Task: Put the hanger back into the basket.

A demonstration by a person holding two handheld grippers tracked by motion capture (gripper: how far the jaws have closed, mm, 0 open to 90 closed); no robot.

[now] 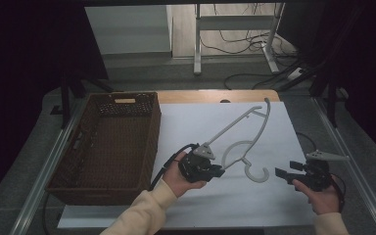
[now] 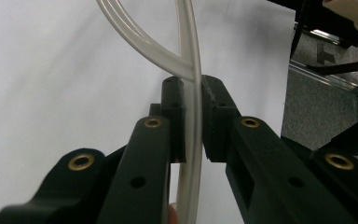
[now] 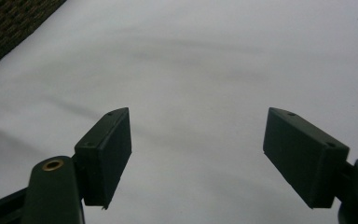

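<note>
The left gripper (image 1: 219,171) pinches a pale plastic hanger (image 1: 245,132) near its hook, jaws pressed on the thin bar. The hanger tilts above the white sheet (image 1: 274,205), its far end reaching toward the sheet's rear edge. The right gripper (image 1: 280,174) hovers at the sheet's right side, jaws spread, nothing between them. The wicker basket (image 1: 78,161) borders the sheet's left edge. No legible writing is visible.
</note>
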